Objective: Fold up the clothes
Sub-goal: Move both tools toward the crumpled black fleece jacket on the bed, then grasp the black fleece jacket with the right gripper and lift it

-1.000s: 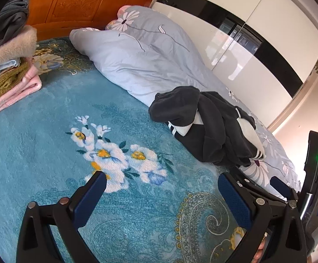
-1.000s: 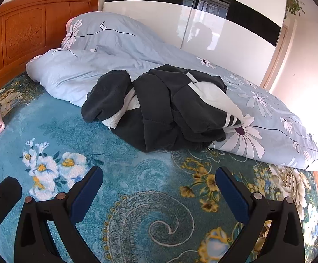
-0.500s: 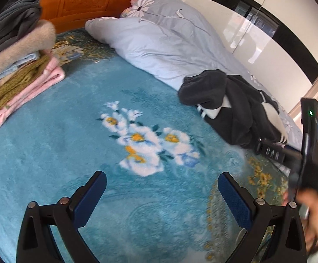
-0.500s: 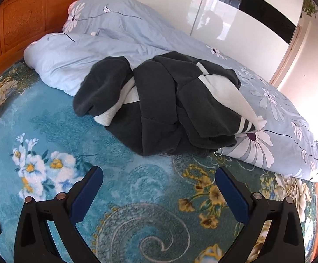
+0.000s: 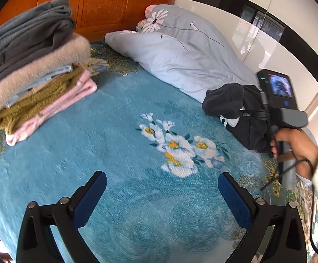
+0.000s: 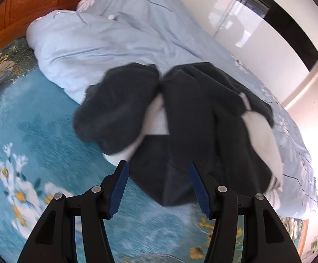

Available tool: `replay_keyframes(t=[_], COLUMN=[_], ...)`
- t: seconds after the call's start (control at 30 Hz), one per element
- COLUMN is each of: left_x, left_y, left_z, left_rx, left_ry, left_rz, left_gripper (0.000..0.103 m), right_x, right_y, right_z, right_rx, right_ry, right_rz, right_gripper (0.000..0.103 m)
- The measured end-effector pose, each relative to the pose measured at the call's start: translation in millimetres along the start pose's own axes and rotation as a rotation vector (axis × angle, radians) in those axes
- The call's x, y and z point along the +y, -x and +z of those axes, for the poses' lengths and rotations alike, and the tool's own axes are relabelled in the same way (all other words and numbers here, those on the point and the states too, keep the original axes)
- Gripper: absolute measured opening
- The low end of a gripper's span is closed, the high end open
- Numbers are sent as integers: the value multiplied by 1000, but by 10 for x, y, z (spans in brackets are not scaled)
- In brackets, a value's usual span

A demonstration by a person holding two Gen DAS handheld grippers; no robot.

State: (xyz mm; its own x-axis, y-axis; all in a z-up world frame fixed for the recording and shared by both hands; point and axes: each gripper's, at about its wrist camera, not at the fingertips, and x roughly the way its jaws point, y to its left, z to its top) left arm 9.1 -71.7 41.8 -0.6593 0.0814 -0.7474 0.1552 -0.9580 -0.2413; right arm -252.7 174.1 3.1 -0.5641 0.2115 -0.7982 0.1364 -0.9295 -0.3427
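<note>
Right hand-held gripper (image 6: 157,187) now narrower, still agape, at dark garment (image 6: 180,118), left hand-held gripper (image 5: 162,194) wide open

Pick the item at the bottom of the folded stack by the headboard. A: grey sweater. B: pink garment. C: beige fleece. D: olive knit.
B: the pink garment lies under the olive knit, directly on the teal blanket.

Teal floral blanket (image 5: 115,153), pale-blue flowered duvet (image 5: 180,61), charcoal-and-white garment (image 6: 191,120).
</note>
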Motion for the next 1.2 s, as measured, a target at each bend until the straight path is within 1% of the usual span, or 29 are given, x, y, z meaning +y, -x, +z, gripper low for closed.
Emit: replay_keyframes(t=[0.1, 0.17, 0.2, 0.23, 0.33, 0.5, 0.53, 0.57, 0.6, 0.63, 0.67, 0.73, 0.8, 0.9, 1.0, 1.13, 1.2], left_x=[129, 217, 261, 305, 470, 652, 691, 732, 777, 825, 864, 943, 992, 983, 953, 954, 979], left_y=[0, -3, -4, -6, 11, -3, -18, -34, -57, -81, -97, -138, -153, -140, -123, -62, -24], left_z=[0, -1, -2, -3, -11, -24, -25, -24, -23, -27, -32, -48, -57, -69, -65, -72, -85], left_rx=[-4, -5, -6, -7, -28, -64, -66, -68, -69, -70, -70, -63, -65, -72, -75, -88, -93], left_ry=[25, 44, 53, 62, 146, 225, 243, 262, 284, 309, 327, 371, 399, 395, 375, 372, 388], left_rz=[1, 1, 1, 1, -40, -75, -81, -87, -92, -94, -87, -79, -73, -67, -64, -64, -67], left_gripper=[103, 103, 103, 103, 103, 103, 103, 103, 103, 103, 103, 103, 103, 103, 103, 103, 103], right_x=[277, 456, 528, 602, 751, 908, 924, 922, 886, 836, 783, 671, 533, 288, 32, -258, -406], right_y=[-120, -207, -244, -280, -407, -574, -594, -598, -573, -533, -474, -291, 14, 568, 1120, 1708, 2028], right_z=[119, 151, 161, 177, 217, 254, 260, 280, 328, 395, 467, 610, 765, 920, 1076, 1286, 1259], right_rx=[17, 20, 18, 15, 24, 65, 78, 89, 98, 105, 104, 74, 12, -100, -201, -319, -365], right_ry=[75, 141, 165, 189, 252, 330, 338, 332, 298, 257, 218, 137, 47, -53, -125, -210, -247], right_rz=[-23, -81, -101, -127, -220, -306, -327, -337, -327, -315, -307, -265, -194, -73, 35, 150, 220], right_gripper=[60, 71, 73, 73, 73, 72, 66, 47, 40, 26, 18, 16, 14, 13, 12, 12, 12])
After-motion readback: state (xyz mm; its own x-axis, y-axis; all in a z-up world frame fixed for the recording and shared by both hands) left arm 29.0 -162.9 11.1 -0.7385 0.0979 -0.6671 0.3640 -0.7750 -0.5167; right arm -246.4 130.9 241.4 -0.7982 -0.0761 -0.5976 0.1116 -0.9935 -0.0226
